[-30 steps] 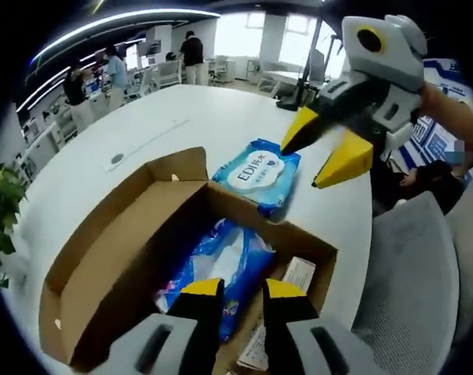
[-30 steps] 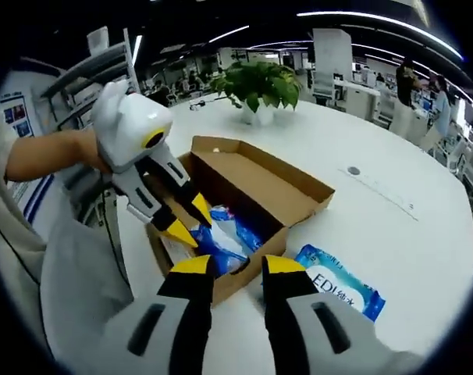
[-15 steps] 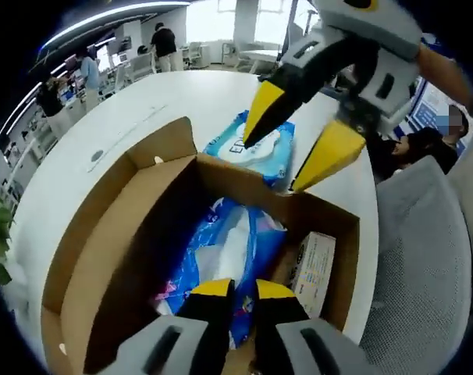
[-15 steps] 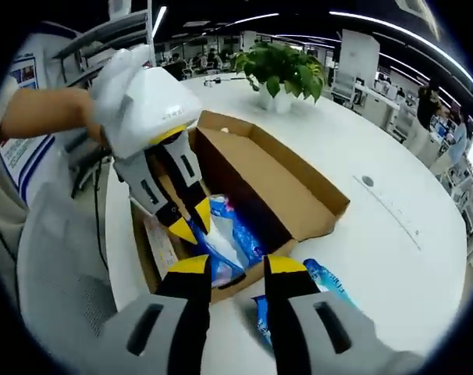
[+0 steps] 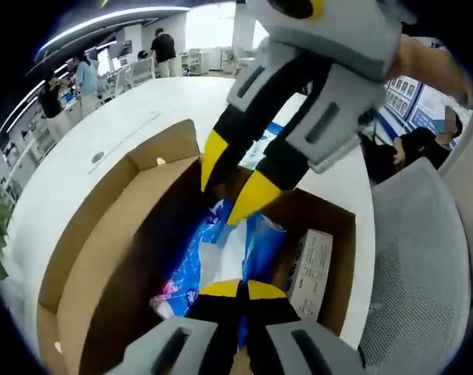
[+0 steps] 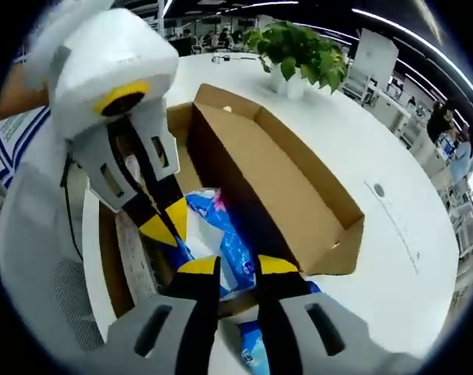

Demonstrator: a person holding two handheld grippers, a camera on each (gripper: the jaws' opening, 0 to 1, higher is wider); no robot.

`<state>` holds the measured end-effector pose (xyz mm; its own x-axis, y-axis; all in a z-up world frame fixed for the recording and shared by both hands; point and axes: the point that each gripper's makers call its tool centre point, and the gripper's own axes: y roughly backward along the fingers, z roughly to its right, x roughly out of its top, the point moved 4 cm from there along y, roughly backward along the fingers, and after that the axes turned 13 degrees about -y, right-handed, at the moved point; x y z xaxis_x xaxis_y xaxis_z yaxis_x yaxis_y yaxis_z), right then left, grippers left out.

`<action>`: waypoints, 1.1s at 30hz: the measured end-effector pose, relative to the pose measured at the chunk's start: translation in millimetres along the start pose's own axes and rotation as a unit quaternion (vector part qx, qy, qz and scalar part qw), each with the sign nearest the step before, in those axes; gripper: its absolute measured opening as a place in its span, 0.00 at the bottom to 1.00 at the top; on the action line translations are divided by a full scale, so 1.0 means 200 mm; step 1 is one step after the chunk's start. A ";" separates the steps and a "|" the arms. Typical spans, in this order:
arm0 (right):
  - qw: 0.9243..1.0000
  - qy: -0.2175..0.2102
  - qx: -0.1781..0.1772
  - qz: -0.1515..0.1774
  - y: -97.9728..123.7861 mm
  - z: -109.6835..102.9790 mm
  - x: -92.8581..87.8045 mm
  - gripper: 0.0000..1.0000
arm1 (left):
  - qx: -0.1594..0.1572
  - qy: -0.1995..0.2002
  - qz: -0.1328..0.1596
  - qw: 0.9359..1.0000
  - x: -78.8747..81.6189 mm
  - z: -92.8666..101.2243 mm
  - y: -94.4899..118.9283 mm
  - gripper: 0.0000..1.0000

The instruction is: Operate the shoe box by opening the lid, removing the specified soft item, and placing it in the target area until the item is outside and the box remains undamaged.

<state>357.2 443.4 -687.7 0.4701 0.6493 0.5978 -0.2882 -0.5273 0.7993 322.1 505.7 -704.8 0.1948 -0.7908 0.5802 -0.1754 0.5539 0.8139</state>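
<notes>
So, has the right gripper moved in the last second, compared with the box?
Yes. The right gripper, which was over the wipes pack beside the cardboard box, has come in over the box's open top, above the blue soft pack.

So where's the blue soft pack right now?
Inside the open shoe box, the blue soft pack lies beside a small white carton, between both grippers' tips.

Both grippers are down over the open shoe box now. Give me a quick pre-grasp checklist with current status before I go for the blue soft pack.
1. Shoe box lid open: ok.
2. Blue soft pack reachable inside the box: ok.
3. Left gripper jaws nearly together, nothing seen between them: not ok for grasping.
4. Right gripper jaws slightly apart above the pack: ok.
5. Small white carton beside the pack, clear of the jaws: ok.
6. Box walls undamaged: cannot tell, partly hidden.
</notes>
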 end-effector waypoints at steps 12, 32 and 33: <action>0.998 0.024 -0.012 -0.065 -0.15 0.00 -0.04 0.00 | 0.002 0.019 0.009 1.000 -0.01 0.01 0.03 0.00; 1.000 0.027 -0.014 -0.001 0.01 -0.03 0.07 0.00 | 0.029 0.034 0.024 0.999 0.03 0.01 0.20 0.00; 1.000 0.027 -0.014 0.003 0.03 -0.03 0.08 0.00 | 0.031 0.035 0.026 0.999 0.04 0.01 0.21 0.00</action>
<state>358.1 455.1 -673.2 0.4235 0.6745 0.6047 -0.3149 -0.5163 0.7964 314.1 522.3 -665.0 0.2506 -0.7401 0.6241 -0.2456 0.5750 0.7804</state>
